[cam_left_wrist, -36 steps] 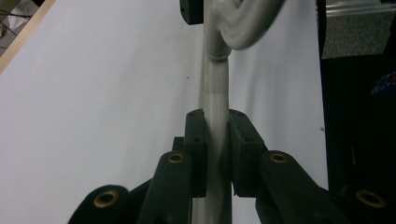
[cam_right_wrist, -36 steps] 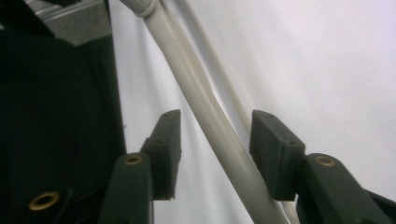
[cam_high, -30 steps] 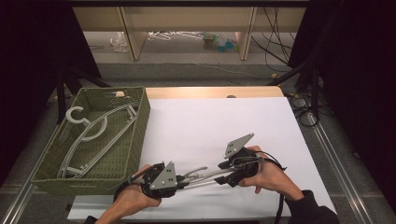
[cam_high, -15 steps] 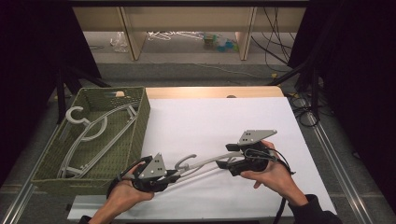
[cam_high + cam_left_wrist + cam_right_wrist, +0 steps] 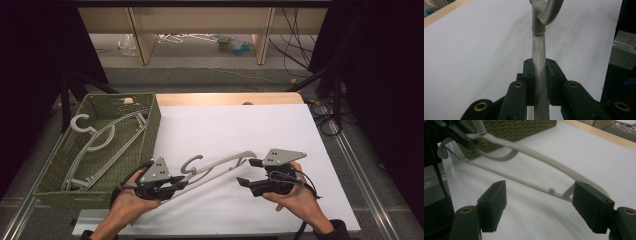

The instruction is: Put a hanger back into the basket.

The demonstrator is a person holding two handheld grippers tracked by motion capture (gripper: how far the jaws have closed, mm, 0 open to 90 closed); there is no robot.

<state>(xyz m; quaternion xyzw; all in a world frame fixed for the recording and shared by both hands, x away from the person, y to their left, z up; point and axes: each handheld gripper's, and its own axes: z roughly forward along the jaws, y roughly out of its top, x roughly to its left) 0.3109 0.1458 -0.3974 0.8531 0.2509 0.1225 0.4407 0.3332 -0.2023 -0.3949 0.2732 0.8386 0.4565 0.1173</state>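
A grey plastic hanger [image 5: 216,166] lies slanted over the white table sheet [image 5: 235,125], hook toward the basket. My left gripper [image 5: 179,184] is shut on its left shoulder; in the left gripper view the pads squeeze the hanger's arm [image 5: 538,51] at the left gripper's tips [image 5: 539,75]. My right gripper [image 5: 247,172] sits just off the hanger's right end. Its jaws have just been opening and stand wide in the right gripper view [image 5: 539,207], with the hanger [image 5: 544,157] beyond them and nothing pressed between the pads.
A green woven basket [image 5: 150,131] stands at the left with more grey hangers [image 5: 95,139] inside; its wall [image 5: 511,130] is close behind the held hanger. The table's front edge runs just below both hands. Cables hang off the right side.
The right gripper let go of the hanger's right end, opened and drew off to the right. The left hand shifted left with the hanger in its grip.
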